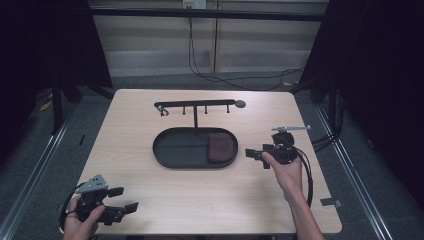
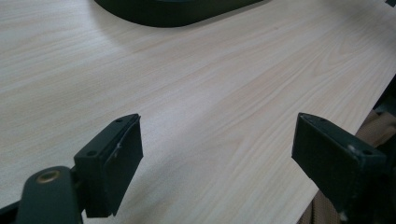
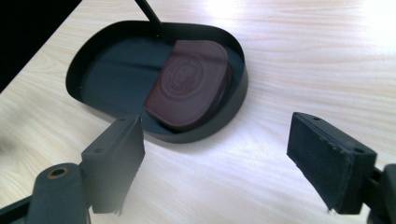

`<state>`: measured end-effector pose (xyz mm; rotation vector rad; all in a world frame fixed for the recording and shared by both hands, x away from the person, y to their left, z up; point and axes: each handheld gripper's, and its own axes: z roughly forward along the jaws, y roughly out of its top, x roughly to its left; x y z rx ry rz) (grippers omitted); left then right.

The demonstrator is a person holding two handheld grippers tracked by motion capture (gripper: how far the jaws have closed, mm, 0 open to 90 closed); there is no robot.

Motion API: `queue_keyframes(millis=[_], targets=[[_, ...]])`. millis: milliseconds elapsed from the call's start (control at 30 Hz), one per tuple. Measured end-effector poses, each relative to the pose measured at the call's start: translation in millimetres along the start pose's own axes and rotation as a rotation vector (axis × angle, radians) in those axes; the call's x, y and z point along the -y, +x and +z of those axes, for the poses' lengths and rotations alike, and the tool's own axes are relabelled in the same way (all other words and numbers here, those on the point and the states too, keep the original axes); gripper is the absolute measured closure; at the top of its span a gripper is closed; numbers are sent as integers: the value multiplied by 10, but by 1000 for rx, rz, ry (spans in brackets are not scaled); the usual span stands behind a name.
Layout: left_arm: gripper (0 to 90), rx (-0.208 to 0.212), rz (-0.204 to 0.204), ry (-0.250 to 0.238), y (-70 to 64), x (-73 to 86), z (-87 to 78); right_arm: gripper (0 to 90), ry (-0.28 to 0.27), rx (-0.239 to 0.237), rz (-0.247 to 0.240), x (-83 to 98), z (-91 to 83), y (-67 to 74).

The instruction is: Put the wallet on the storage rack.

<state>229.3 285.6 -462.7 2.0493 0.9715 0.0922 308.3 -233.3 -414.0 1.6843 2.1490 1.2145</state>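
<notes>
Brown leather pouch being kept in the black oval tray at its 3 o'clock end, right gripper being held just beside it, fingers wide apart and empty, left gripper at the counter's 7 o'clock corner, fingers spread, nothing being gripped.

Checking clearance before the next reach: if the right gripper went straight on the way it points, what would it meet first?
Probably the near rim of the black tray; the brown pouch lies just past it. The right gripper is open, holding nothing.
</notes>
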Motion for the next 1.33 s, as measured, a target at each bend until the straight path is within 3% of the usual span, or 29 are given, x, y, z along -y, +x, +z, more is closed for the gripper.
queue_keyframes(millis=[300, 800, 1100, 1267, 1333], targets=[[162, -5, 2, -2, -6, -1, 2, 186, 5, 33, -8, 272, -150, -50], [162, -15, -11, -12, 7, 3, -17, 210, -51, 73, -25, 759, -472, -73], [162, -20, -7, -5, 4, 4, -3, 208, -52, 96, -25, 1125, -520, -110], [162, -13, -7, -4, 4, 3, -10, 200, -44, 109, -18, 1224, -517, -171], [162, -18, -7, -5, 6, 4, -5, 198, -34, 136, -28, 1242, -503, -201]])
